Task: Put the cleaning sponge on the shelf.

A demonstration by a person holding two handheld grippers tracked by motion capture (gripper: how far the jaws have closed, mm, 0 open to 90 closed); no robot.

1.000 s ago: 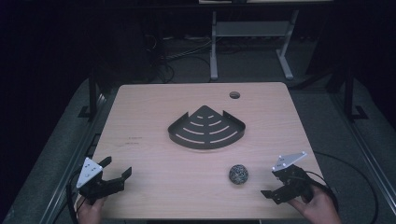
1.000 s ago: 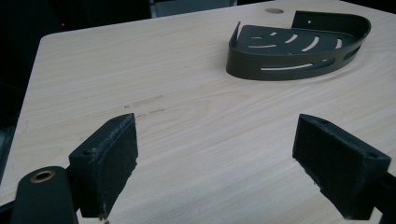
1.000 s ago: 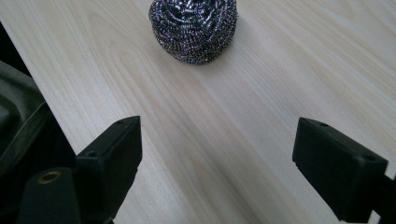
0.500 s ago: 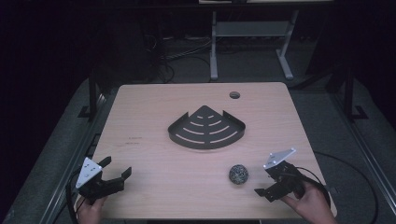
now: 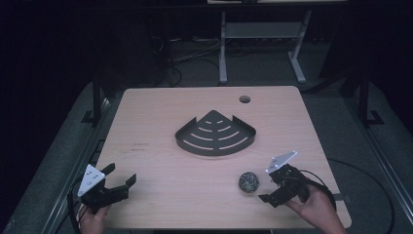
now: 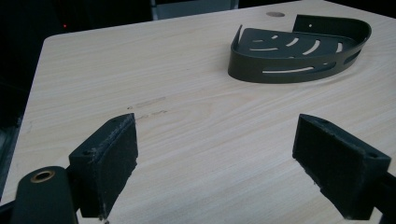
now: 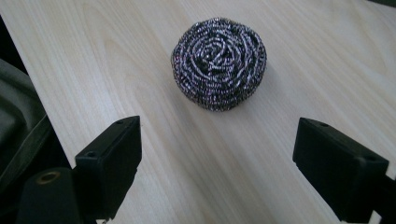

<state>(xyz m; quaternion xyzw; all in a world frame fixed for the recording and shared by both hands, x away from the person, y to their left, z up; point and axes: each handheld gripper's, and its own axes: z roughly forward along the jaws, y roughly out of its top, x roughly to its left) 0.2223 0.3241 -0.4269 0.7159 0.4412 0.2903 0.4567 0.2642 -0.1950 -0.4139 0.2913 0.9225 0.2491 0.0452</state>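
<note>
A round steel-wool scrubber (image 5: 248, 182) lies on the wooden table (image 5: 146, 112) near its front right. In the right gripper view the scrubber (image 7: 218, 63) sits just ahead of the jaws. My right gripper (image 5: 268, 188) is open, a short way to the scrubber's right, with nothing between its fingers (image 7: 219, 158). A black quarter-round slotted shelf (image 5: 215, 134) rests at the table's middle. My left gripper (image 5: 121, 174) stands open at the front left corner, holding nothing. In its own view, the left gripper (image 6: 219, 154) points toward the shelf (image 6: 299, 49), far ahead to the right.
A round cable hole (image 5: 244, 99) is in the tabletop at the back right. Beyond the table stands a white metal frame (image 5: 263, 34) on a dark floor with cables. Bare wood lies between the two grippers.
My right gripper has moved left and slightly forward from the table's right edge toward the scrubber. The left gripper, scrubber and shelf have stayed put.
</note>
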